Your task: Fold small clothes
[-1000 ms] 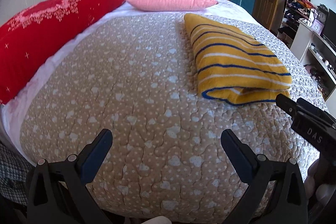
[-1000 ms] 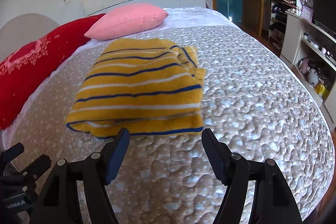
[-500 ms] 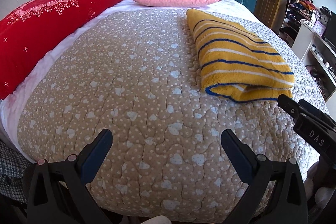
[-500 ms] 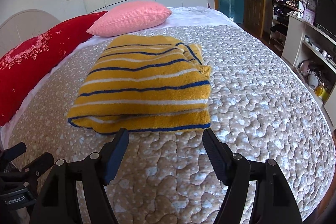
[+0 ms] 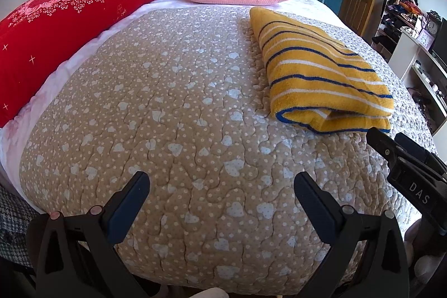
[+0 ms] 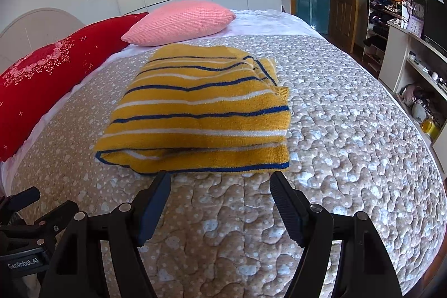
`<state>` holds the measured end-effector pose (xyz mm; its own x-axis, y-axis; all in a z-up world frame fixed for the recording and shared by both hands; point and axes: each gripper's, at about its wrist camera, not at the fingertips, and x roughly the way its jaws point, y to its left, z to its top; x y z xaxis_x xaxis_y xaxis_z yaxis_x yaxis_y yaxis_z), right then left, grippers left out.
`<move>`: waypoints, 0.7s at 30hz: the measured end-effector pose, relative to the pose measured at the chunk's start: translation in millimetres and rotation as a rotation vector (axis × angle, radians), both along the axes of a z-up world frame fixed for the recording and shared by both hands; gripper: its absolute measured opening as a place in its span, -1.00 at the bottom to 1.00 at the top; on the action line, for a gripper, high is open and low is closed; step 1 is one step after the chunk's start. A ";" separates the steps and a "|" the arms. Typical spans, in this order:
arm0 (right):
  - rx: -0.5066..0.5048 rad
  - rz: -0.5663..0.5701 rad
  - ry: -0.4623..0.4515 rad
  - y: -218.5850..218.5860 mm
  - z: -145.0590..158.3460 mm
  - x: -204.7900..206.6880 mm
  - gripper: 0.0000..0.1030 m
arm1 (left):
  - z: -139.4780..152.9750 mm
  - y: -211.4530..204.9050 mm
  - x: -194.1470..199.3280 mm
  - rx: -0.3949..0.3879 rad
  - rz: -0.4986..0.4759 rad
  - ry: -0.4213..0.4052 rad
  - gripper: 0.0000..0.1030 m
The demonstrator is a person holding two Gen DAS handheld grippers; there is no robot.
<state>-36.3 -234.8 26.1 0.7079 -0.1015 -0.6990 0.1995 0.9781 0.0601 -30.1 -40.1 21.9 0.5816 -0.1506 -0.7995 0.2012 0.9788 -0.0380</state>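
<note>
Yellow striped knit garment (image 6: 201, 113) lies folded on the quilted bedspread (image 5: 173, 136), toward the right side of the bed, well short of the pink pillow (image 6: 181, 21); red pillow (image 5: 69, 27) along the left edge. Right gripper (image 6: 220, 203): fingers spread, empty, tips just short of the near hem. Left gripper (image 5: 220, 200): fingers spread, empty, over bare quilt, garment well off to its right. Risks, as judged: near edge shows stacked layers gaping open, so a pinch there may catch only the top layer and pull the fold apart; a sleeve or cuff sticks out at the right rear corner and could drag loose; soft quilt may bunch into the fingers along with the knit. Containers: none on the bed; open shelves (image 6: 419, 80) at far right hold small items, too small to identify
</note>
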 end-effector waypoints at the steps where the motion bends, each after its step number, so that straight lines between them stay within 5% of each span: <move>1: 0.000 0.000 0.002 0.1 -0.3 0.2 0.50 | -0.2 0.2 0.1 0.000 0.001 0.000 0.99; 21: 0.004 -0.005 0.009 -2.3 -1.7 3.0 0.51 | -8.3 -8.1 20.2 -0.007 -0.024 0.025 0.99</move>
<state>-33.3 -237.1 24.3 0.7012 -0.1023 -0.7055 0.2050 0.9768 0.0621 -9.9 -48.2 13.5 0.5578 -0.1700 -0.8124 0.2235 0.9734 -0.0502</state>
